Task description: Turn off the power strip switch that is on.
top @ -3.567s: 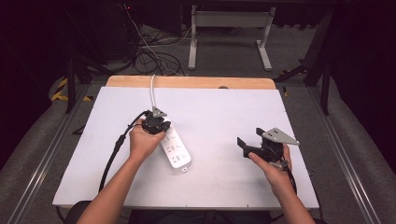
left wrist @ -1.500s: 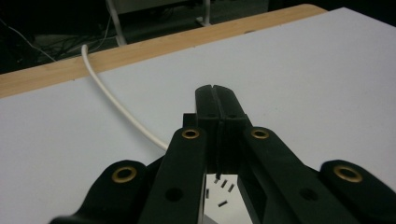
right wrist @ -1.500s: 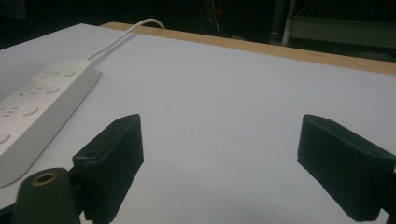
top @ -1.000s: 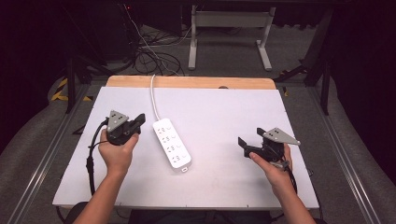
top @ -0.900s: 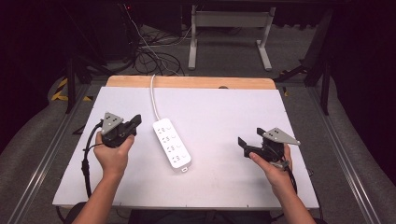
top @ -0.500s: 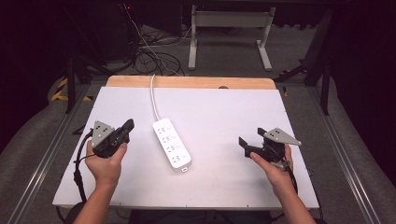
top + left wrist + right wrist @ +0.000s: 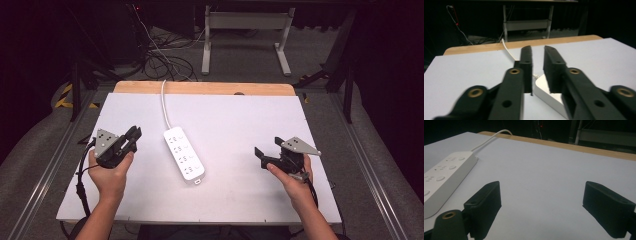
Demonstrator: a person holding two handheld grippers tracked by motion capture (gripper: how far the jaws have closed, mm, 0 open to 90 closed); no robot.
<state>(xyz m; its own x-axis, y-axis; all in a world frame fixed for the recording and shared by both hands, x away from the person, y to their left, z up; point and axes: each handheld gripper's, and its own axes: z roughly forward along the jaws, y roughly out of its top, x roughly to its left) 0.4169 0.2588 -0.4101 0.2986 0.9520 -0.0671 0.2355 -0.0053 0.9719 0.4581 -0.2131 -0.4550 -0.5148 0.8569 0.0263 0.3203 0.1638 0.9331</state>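
Holding left gripper (image 7: 134, 136) just left of the strip (image 7: 184, 160), jaws just opening, empty; strip lying mid-table, long axis far-left to near-right. Right gripper (image 7: 265, 152) idling released, farther off.

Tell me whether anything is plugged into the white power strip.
Empty: the white power strip lies flat with every visible socket bare.

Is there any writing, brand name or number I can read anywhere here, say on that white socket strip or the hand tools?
None can be read.
Power strip: socket holes only, no legible brand or label.
Left tool and right tool: plain black, no markings legible.
White table: blank.
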